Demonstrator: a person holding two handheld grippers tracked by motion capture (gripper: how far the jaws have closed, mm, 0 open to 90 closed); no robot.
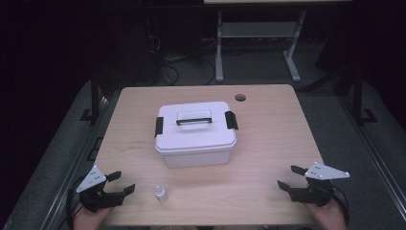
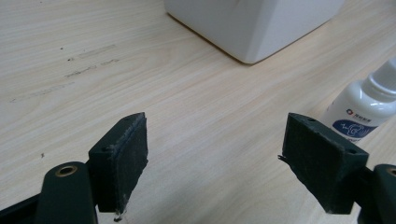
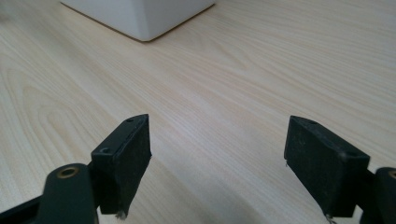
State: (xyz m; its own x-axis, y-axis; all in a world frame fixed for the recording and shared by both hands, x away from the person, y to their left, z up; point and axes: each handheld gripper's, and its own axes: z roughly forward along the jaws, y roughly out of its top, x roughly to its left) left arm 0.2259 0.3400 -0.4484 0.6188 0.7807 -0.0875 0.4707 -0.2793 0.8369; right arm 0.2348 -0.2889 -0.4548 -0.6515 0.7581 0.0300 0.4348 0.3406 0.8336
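Wooden table (image 1: 268, 143): small bottle (image 1: 161, 194) just right of the wide-open, empty left gripper (image 1: 122, 184)

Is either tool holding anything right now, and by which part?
Nothing is held: the left tool and right tool are open over bare table.

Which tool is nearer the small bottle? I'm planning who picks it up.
Left. The left tool sits just left of the bottle, jaws open; the right tool is far across the table's near edge.

Bottle (image 1: 161, 194) before box (image 1: 196, 134) (left tongs (image 1: 121, 182) beside)
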